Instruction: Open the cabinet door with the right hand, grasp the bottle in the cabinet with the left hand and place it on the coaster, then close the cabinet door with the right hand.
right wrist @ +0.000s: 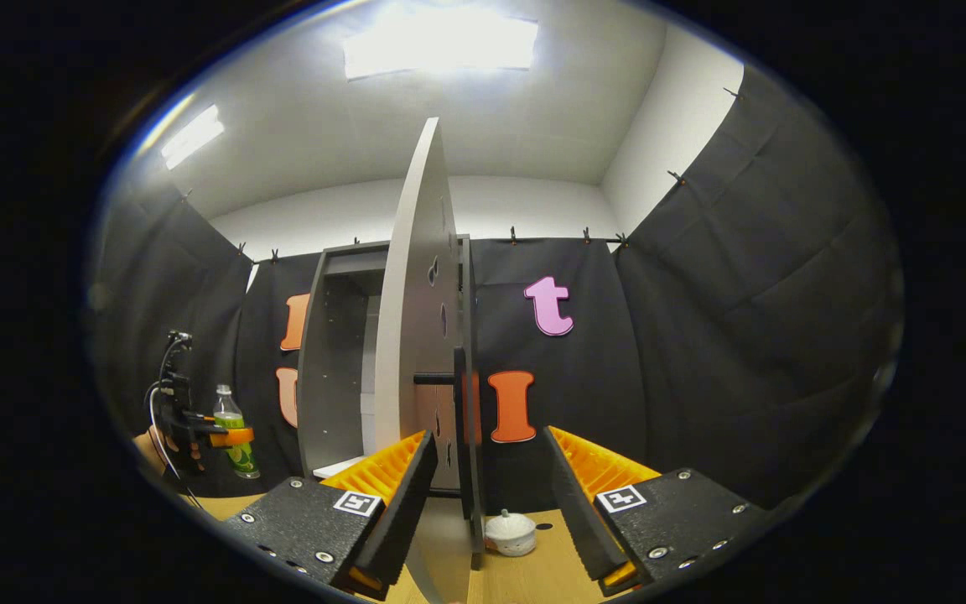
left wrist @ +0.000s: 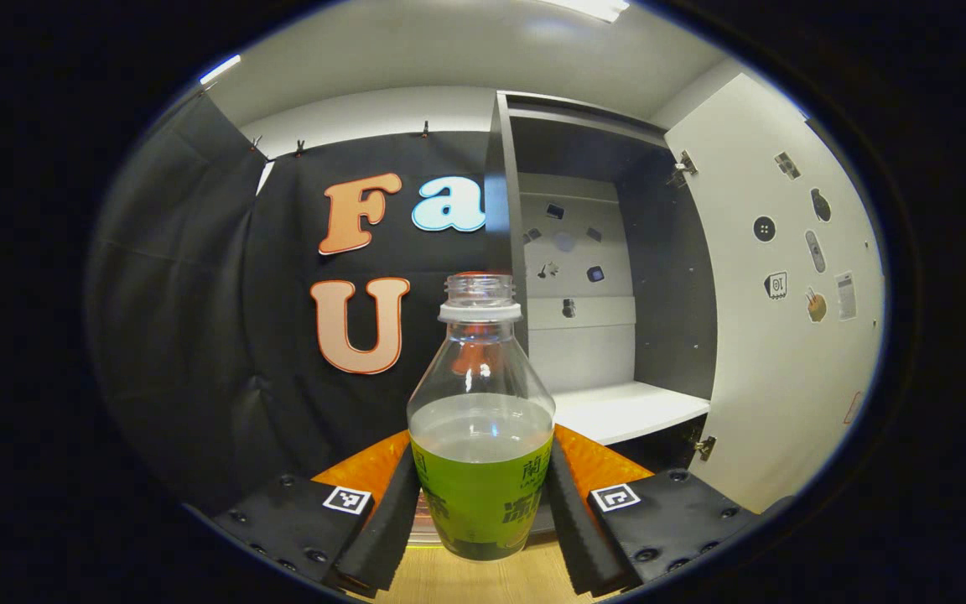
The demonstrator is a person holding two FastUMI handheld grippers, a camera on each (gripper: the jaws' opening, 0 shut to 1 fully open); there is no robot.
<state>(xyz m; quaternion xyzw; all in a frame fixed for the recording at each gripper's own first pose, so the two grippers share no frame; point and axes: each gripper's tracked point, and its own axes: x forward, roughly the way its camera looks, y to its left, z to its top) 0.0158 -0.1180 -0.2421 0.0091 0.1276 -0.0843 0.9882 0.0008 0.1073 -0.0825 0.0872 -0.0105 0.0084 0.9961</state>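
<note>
Right gripper view: the cabinet (right wrist: 336, 361) is seen with its door (right wrist: 416, 335) swung open, edge-on between the right gripper's (right wrist: 483, 495) parted jaws. The bottle (left wrist: 481, 453) is out of the cabinet, clamped in the left gripper (left wrist: 483, 503) just above the bench (left wrist: 466, 579). Release and closing the door are judged left.

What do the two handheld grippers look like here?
Each gripper, left and right, has black bolted finger mounts bearing small square black-and-white markers and ribbed orange parts behind. Seen from the right gripper view, the left one trails black cables.
</note>
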